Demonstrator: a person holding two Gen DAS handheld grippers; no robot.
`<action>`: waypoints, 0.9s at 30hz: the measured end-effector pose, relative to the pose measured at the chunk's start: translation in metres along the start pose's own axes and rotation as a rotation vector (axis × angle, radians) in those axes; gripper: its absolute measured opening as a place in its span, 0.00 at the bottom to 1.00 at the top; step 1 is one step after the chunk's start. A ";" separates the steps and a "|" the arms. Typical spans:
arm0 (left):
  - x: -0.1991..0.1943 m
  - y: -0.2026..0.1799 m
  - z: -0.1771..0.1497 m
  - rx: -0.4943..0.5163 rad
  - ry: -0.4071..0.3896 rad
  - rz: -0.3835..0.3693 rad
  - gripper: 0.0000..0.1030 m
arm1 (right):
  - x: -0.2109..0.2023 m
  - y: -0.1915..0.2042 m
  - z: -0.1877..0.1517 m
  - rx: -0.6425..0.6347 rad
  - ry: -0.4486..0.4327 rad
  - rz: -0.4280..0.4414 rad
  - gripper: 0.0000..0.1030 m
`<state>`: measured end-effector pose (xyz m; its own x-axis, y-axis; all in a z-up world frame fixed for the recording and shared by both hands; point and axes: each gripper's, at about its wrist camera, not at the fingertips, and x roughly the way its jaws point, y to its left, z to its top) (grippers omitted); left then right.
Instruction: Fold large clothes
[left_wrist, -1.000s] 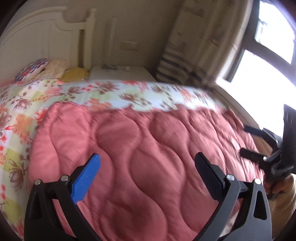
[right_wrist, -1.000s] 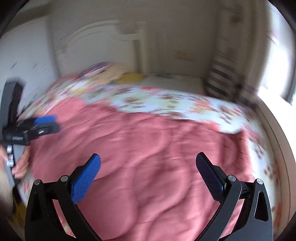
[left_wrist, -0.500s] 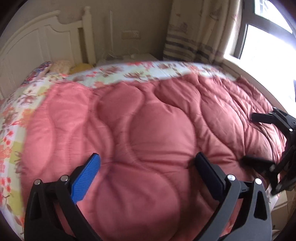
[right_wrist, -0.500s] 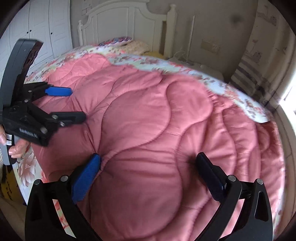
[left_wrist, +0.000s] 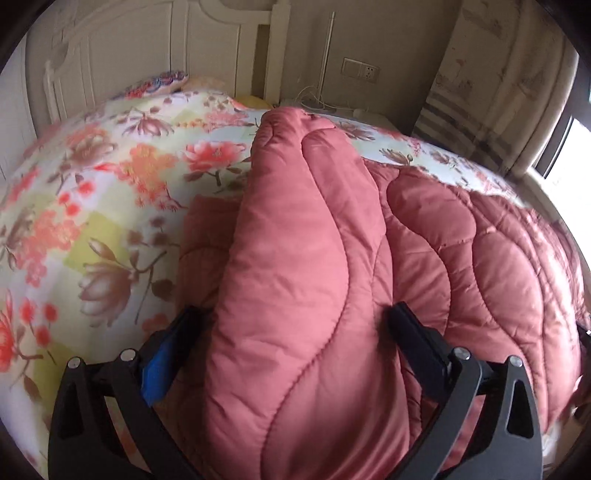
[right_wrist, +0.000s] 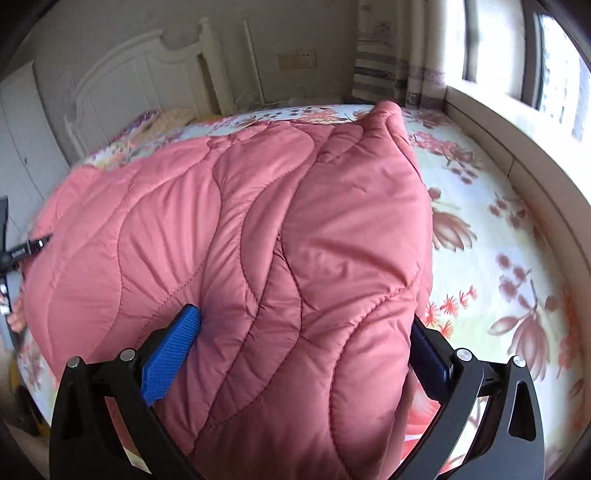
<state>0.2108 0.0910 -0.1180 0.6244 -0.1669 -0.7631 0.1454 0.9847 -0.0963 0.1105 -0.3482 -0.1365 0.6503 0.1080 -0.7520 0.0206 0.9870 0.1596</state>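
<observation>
— With both fingers pressed into a thick bunch of the pink quilt (left_wrist: 306, 258), the left hand-held gripper (left_wrist: 291, 325) has its jaws spread wide around the fabric, gripping it.

— And the right hand-held gripper (right_wrist: 306, 332)?

— The same: a fat fold of quilt fills the gap, the blue pad (right_wrist: 170, 354) on one side and the other finger on the far side, both touching cloth. Neither is narrow.

— Where does the quilt lie?

— On the bed, over the flowered sheet (right_wrist: 498, 229). It is gathered into a raised ridge running away toward the white headboard (left_wrist: 122, 62), with sheet bare on either side. At the far left edge of the right wrist's view, the other hand-held gripper shows beside the quilt.
</observation>
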 end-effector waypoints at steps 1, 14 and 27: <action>0.000 -0.001 -0.001 0.003 -0.007 0.001 0.98 | 0.002 0.001 0.001 -0.006 0.007 -0.001 0.96; -0.064 -0.015 0.063 0.070 -0.201 -0.008 0.98 | -0.047 -0.003 0.074 -0.021 -0.102 0.001 0.96; 0.102 -0.008 0.113 0.056 0.104 0.041 0.98 | 0.103 -0.018 0.129 0.071 0.115 0.011 0.96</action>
<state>0.3606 0.0608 -0.1228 0.5484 -0.1179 -0.8279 0.1665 0.9856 -0.0301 0.2753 -0.3697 -0.1346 0.5594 0.1355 -0.8178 0.0702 0.9752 0.2097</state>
